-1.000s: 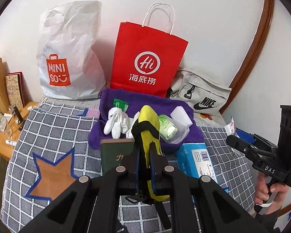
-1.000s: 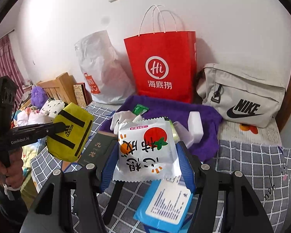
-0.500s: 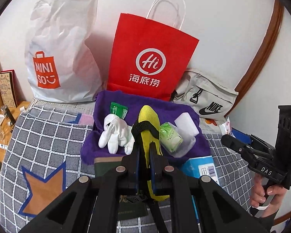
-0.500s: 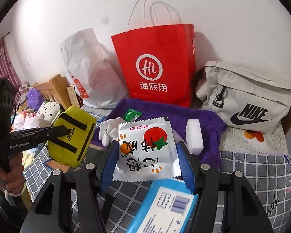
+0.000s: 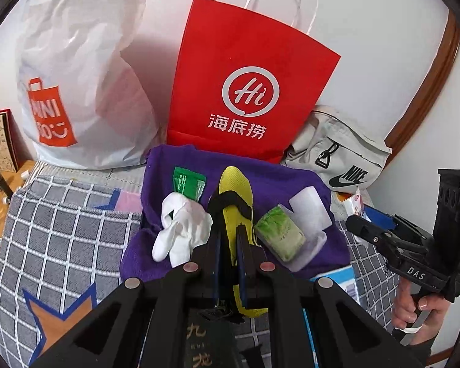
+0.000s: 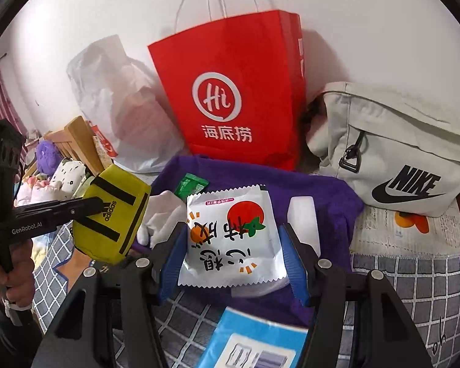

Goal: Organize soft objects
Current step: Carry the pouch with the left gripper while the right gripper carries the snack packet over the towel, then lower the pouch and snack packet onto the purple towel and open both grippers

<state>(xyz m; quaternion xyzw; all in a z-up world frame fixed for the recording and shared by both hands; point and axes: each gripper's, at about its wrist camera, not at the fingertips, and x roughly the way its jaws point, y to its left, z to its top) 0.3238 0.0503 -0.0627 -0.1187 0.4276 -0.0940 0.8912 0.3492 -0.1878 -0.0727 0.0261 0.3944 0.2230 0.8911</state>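
My left gripper [image 5: 229, 236] is shut on a yellow adidas pouch [image 5: 234, 193] and holds it above the purple towel [image 5: 279, 178]. The pouch also shows in the right wrist view [image 6: 113, 214]. My right gripper [image 6: 231, 245] is shut on a white snack packet [image 6: 230, 236] with a red tomato print, held over the towel's [image 6: 328, 190] front edge. On the towel lie white gloves [image 5: 182, 230], a green sachet [image 5: 187, 182], a green tissue pack [image 5: 280, 233] and a white block [image 5: 311, 211].
A red paper bag [image 5: 245, 82], a white Miniso plastic bag [image 5: 76, 70] and a grey Nike bag [image 5: 340, 159] stand against the wall. A blue packet [image 6: 254, 343] and a dark green booklet [image 5: 205, 343] lie on the checked bedcover [image 5: 61, 220]. A wooden nightstand [image 5: 3, 184] is at left.
Both grippers have moved forward toward the bags with their loads; the towel and bags look nearer and larger. Both grips are unchanged.
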